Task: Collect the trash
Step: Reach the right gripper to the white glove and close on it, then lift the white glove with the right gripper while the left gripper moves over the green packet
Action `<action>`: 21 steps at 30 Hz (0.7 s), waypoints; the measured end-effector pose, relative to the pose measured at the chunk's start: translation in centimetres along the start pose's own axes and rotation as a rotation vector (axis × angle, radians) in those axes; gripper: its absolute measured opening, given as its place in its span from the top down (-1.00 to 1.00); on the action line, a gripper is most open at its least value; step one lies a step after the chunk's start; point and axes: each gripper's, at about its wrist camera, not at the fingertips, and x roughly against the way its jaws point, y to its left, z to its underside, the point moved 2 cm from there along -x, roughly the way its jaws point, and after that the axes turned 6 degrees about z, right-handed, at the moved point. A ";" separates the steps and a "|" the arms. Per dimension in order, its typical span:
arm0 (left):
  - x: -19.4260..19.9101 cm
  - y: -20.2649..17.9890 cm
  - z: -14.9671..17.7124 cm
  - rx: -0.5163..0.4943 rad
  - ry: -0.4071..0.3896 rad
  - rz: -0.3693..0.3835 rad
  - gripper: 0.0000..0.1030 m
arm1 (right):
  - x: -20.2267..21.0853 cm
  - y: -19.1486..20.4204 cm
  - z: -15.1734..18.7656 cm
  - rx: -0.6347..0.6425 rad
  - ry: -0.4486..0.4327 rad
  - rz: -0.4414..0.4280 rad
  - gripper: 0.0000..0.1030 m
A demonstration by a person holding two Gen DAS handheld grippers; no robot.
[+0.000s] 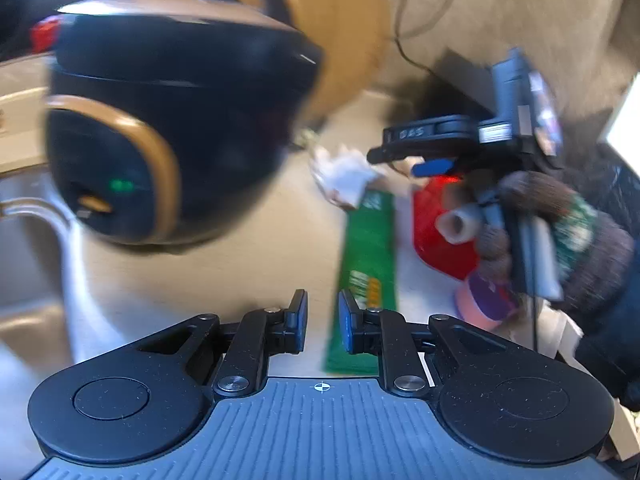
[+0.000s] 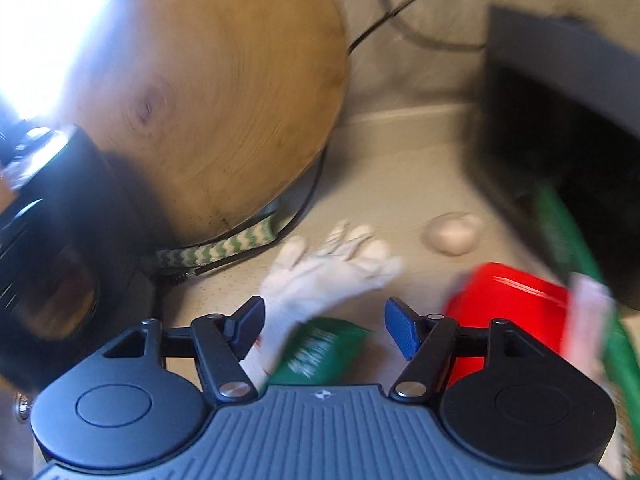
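The right gripper [image 2: 324, 322] is held with its jaws spread wide and nothing between the pads, tilted down over the pale countertop [image 2: 384, 168], presumably so that the litter below can be taken. Just beyond and below its fingertips a crumpled white paper tissue [image 2: 320, 272] is seen, with a flat green printed wrapper [image 2: 320, 352] directly under the jaws and a red plastic cup [image 2: 508, 312] to the right. A small pinkish round lump [image 2: 454, 234] lies farther ahead; what it is cannot be told. The left gripper [image 1: 323, 318] is kept narrowly parted and empty, the green wrapper [image 1: 370, 264] passing under its right finger. Ahead and to its right, the gloved hand [image 1: 560, 232] carrying the other gripper is seen above the red cup [image 1: 436, 232], partly hiding it. A large black and gold rounded appliance [image 1: 168, 128] fills the left, heavily blurred. The round wooden board [image 2: 224, 92] behind is cut off, and all outlines are smeared.
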 end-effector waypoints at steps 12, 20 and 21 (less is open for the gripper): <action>3.6 7.6 0.8 0.126 -0.056 0.023 0.62 | -8.1 3.7 -1.4 0.006 0.139 0.124 0.05; 2.5 8.0 0.1 0.110 -0.037 0.083 0.62 | -5.1 3.5 0.3 0.035 0.166 0.129 0.88; 2.4 7.7 0.1 0.101 -0.034 0.093 0.62 | -4.3 3.2 0.6 0.034 0.161 0.128 0.89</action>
